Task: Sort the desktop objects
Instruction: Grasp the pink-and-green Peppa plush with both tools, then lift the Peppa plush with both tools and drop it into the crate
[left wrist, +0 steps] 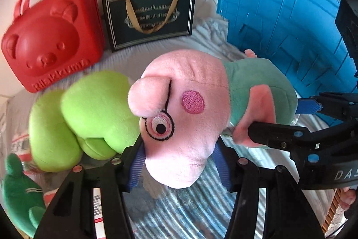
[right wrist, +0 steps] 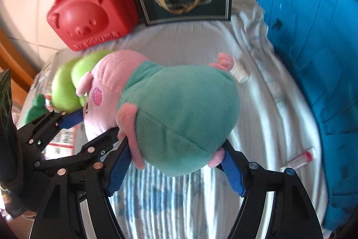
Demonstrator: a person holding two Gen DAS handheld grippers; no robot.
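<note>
two-handed carry step: left gripper (left wrist: 176, 162) clamps the pink head of the plush pig (left wrist: 185, 109), right gripper (right wrist: 176, 162) clamps its green body, toy between both jaw pairs. next, likely: swing it toward the blue bin (right wrist: 313, 37) beyond the jaws, then release.

The red case (left wrist: 51, 37), far left, bears raised letters "Rilakkuma" along its lower edge. The dark bag (left wrist: 150, 17) beside it reads "Coffee Cup And Sauce…", partly hidden by its handle. The right gripper's (left wrist: 290, 118) body shows "DAS".
</note>
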